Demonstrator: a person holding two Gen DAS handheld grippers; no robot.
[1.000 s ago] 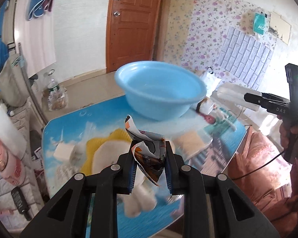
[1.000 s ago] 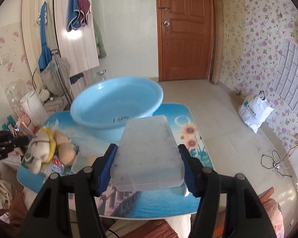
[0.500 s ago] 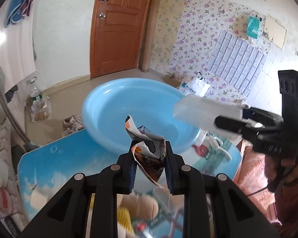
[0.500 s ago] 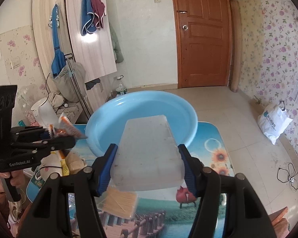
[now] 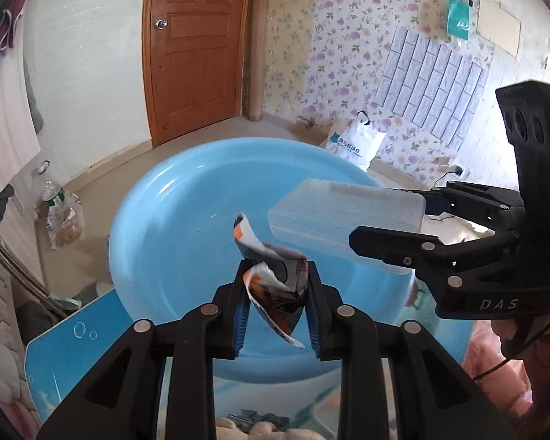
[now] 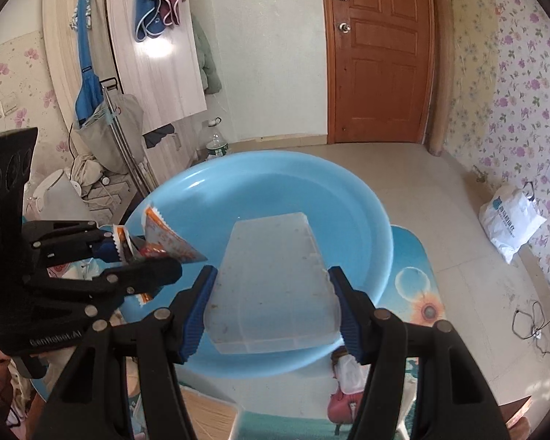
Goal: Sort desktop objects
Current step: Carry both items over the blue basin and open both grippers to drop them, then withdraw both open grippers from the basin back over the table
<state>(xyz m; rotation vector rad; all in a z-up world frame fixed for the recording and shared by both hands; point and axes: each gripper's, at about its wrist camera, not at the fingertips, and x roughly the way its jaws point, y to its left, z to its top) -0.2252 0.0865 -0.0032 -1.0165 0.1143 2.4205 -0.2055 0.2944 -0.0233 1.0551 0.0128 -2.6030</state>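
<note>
A large light-blue basin [image 5: 187, 242] stands on the picture-printed table [image 5: 73, 341]; it also shows in the right wrist view [image 6: 275, 183]. My left gripper [image 5: 277, 297] is shut on a crumpled orange and white snack wrapper [image 5: 275, 278] and holds it over the basin's near side. My right gripper [image 6: 271, 304] is shut on a frosted clear plastic box [image 6: 275, 278], held over the basin. The box [image 5: 348, 216] and right gripper show at the right of the left wrist view, the wrapper [image 6: 165, 242] at the left of the right wrist view.
A pink and white item [image 6: 348, 385] and a tan pad [image 6: 205, 418] lie on the table in front of the basin. A white shopping bag [image 6: 509, 220] sits on the floor at the right. A water bottle [image 5: 55, 198] and a clothes rack [image 6: 121, 139] stand beyond the table.
Both grippers have moved forward with their loads and now hang over the basin, which fills more of both views. The grippers have come closer together.
</note>
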